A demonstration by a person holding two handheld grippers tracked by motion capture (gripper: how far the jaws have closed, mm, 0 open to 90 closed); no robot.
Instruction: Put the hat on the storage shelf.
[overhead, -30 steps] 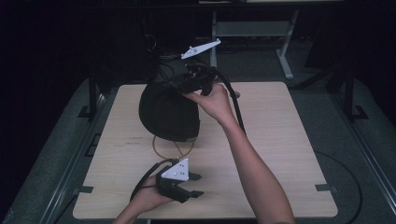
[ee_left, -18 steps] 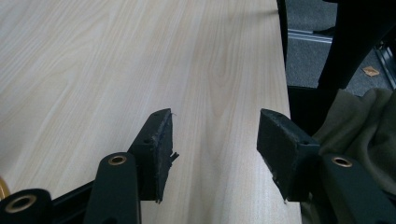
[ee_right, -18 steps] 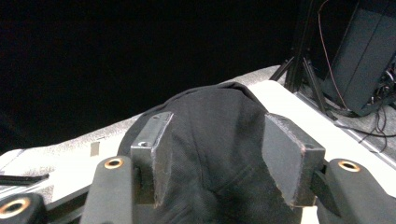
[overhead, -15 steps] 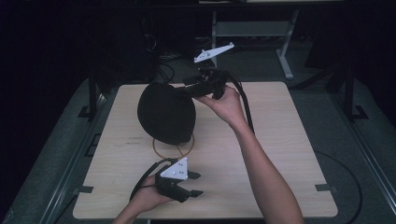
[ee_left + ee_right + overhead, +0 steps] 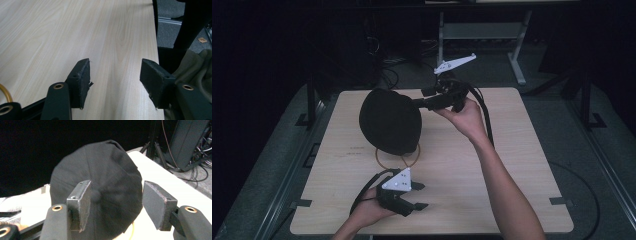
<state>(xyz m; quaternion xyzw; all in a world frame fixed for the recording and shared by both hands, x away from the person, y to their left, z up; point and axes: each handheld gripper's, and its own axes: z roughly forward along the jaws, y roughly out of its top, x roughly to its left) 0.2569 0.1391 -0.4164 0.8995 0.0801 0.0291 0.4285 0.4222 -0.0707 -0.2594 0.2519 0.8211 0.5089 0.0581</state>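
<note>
A black cap [image 5: 390, 120] stands tilted on the wooden table [image 5: 522, 150], its round crown facing the right gripper view [image 5: 107, 167]. A thin tan ring [image 5: 384, 161] lies under its near edge. My right gripper [image 5: 422, 98] hovers just right of the cap, pointing at it, open [image 5: 115, 200] with nothing between the jaws. Near the front edge my left gripper [image 5: 424, 196] rests low over the table, pointing right. It is open too [image 5: 113, 75], with bare wood between the jaws and a bit of the ring [image 5: 3, 91] at its left.
The table's far edge meets a dark floor with cables and a metal stand [image 5: 517, 70]. Grey cloth [image 5: 197, 65] hangs past the table's right edge. Bare wood lies right of my right forearm [image 5: 497, 185].
My right gripper has drawn back to the right, off the top of the cap, and the cap has shifted a little to the left. The left gripper has stayed put.
</note>
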